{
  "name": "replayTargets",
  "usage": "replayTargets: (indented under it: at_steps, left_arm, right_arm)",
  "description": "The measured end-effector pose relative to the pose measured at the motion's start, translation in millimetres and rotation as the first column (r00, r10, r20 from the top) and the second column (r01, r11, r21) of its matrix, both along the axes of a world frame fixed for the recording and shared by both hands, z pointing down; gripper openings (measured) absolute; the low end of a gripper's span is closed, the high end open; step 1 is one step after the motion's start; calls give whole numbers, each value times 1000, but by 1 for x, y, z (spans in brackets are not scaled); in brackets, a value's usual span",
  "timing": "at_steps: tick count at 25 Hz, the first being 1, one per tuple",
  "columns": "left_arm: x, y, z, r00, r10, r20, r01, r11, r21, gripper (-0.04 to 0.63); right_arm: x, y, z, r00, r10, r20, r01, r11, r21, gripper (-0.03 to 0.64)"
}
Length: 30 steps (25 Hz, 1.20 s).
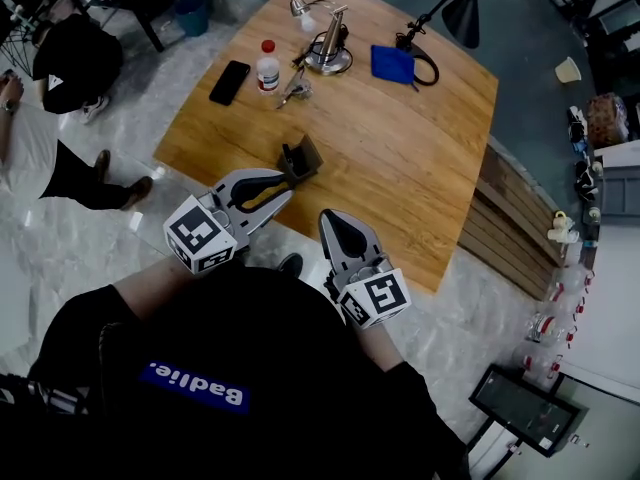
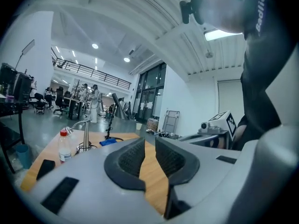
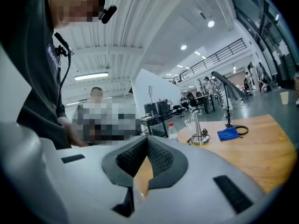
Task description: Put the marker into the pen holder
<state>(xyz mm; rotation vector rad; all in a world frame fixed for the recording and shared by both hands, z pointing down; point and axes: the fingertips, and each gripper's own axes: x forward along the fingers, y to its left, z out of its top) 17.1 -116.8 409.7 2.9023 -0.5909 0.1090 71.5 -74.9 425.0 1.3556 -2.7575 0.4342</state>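
Observation:
A small dark pen holder point(image 1: 300, 160) stands near the front edge of the wooden table point(image 1: 400, 178). I cannot pick out the marker for certain; a few small items point(image 1: 293, 90) lie beside the bottle, too small to tell. My left gripper point(image 1: 283, 183) point(image 2: 150, 143) hovers just in front of the holder, jaws a narrow gap apart with bare wood showing between them. My right gripper point(image 1: 331, 218) point(image 3: 147, 141) hangs over the table's front edge, its pads meeting at the tips with nothing held. The holder is hidden in both gripper views.
Across the far side of the table lie a black phone point(image 1: 230, 82), a red-capped bottle point(image 1: 267, 68), a metal stand point(image 1: 329, 53), a blue cloth point(image 1: 392, 64) with a cable, and a black lamp point(image 1: 462, 8). A person point(image 1: 40, 138) sits at the left.

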Motion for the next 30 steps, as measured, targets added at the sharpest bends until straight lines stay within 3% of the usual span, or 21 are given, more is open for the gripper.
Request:
replayTargets:
  at_steps: [11, 25, 30]
  left_arm:
    - [9, 38, -7, 995, 103, -8, -103, 994, 28, 9]
    - [3, 40, -1, 994, 109, 15, -110, 994, 23, 9]
    - [5, 40, -8, 994, 105, -7, -105, 994, 9, 9]
  right_arm:
    - [-25, -1, -9, 999, -45, -19, 45, 998, 31, 3]
    - [-34, 2, -9, 997, -64, -43, 66, 997, 35, 3]
    - [-33, 2, -7, 997, -65, -52, 66, 998, 24, 3]
